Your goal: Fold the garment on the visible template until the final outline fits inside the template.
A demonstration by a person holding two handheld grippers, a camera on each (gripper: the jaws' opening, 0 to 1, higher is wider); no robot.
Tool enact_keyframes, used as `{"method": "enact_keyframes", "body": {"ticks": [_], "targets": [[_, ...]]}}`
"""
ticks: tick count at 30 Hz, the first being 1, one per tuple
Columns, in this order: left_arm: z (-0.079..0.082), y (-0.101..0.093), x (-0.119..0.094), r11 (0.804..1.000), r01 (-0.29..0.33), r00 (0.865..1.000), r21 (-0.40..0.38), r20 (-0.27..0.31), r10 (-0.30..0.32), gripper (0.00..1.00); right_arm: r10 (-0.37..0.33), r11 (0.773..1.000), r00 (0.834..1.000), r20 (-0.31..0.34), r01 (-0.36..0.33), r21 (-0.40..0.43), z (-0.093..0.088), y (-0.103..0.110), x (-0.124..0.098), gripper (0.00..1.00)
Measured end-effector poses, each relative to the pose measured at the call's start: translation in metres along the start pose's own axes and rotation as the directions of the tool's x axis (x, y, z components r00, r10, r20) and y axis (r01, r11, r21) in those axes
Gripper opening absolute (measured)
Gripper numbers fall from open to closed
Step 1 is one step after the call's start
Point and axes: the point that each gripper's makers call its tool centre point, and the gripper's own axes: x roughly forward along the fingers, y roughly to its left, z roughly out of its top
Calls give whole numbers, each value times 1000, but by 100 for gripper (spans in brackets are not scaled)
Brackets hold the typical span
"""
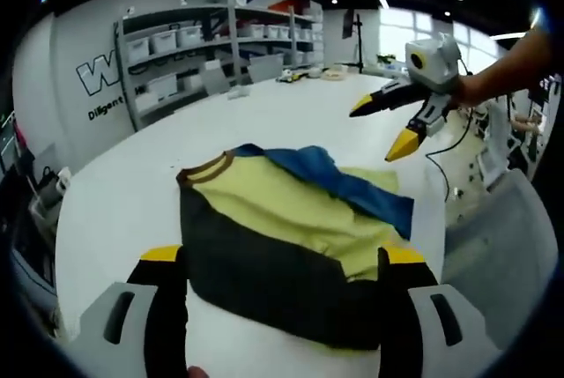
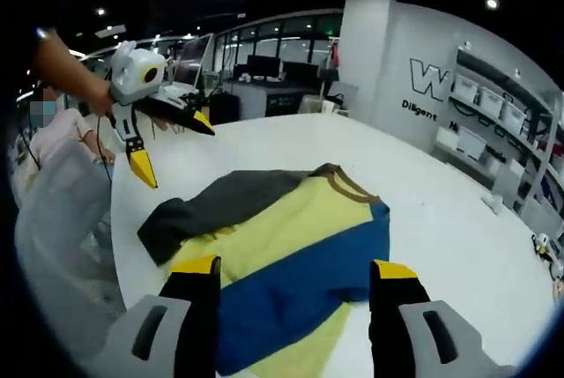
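in the left gripper view the left gripper hangs released low in the frame, jaws wide either side of the dark edge of the shirt, which lies partly folded at centre on the white table. in the right gripper view the right gripper is likewise spread, holding nothing, over the blue band. i judge each should pinch a clean edge and fold evenly; no template outline is discernible, and shelves sit upper left, clear of the work.
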Motion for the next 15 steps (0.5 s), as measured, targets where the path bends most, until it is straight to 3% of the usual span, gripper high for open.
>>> {"method": "enact_keyframes", "body": {"ticks": [5, 11, 15], "targets": [[-15, -14, -3, 999, 37, 999, 26, -28, -37, 74, 35, 999, 999, -12, -35, 4, -13, 17, -4, 59], [-25, -36, -1, 996, 88, 995, 33, -52, -86, 61, 84, 996, 993, -86, -85, -2, -42, 39, -6, 52], [-29, -48, 1, 993, 111, 992, 40, -59, -108, 59, 91, 996, 992, -89, -91, 0, -52, 48, -8, 49]]}}
